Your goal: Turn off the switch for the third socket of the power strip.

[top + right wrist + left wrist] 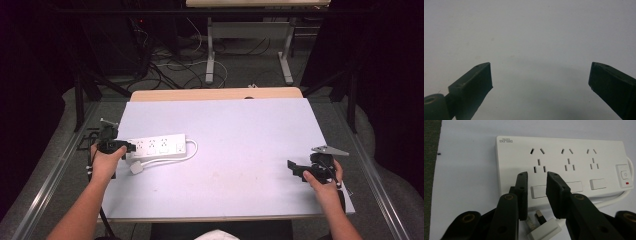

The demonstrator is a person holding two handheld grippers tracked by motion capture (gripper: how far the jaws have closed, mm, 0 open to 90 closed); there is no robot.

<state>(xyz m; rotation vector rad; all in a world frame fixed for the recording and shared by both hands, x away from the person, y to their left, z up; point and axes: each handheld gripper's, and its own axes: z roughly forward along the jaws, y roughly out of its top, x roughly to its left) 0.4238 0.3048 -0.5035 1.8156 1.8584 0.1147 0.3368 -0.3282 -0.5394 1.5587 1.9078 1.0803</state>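
Note:
A white power strip (159, 145) with three socket groups lies on the left of the table, its cord looping round to a white plug (136, 169) in front of it. My left gripper (129, 146) sits at the strip's left end. In the left gripper view its jaws (537, 173) stand narrowly open over the near edge of the power strip (559, 145), with nothing between them; the plug (544, 228) lies just below them, prongs up. My right gripper (292, 168) hovers at the right, and its own view shows the gripper (540, 67) wide open over bare table.
A pale mat (235, 145) covers the table, with a wooden edge (215, 94) at the back. The strip's rocker switch (624, 175) is at its far end. Beyond the table are floor cables (170, 65) and another desk's legs (210, 55).

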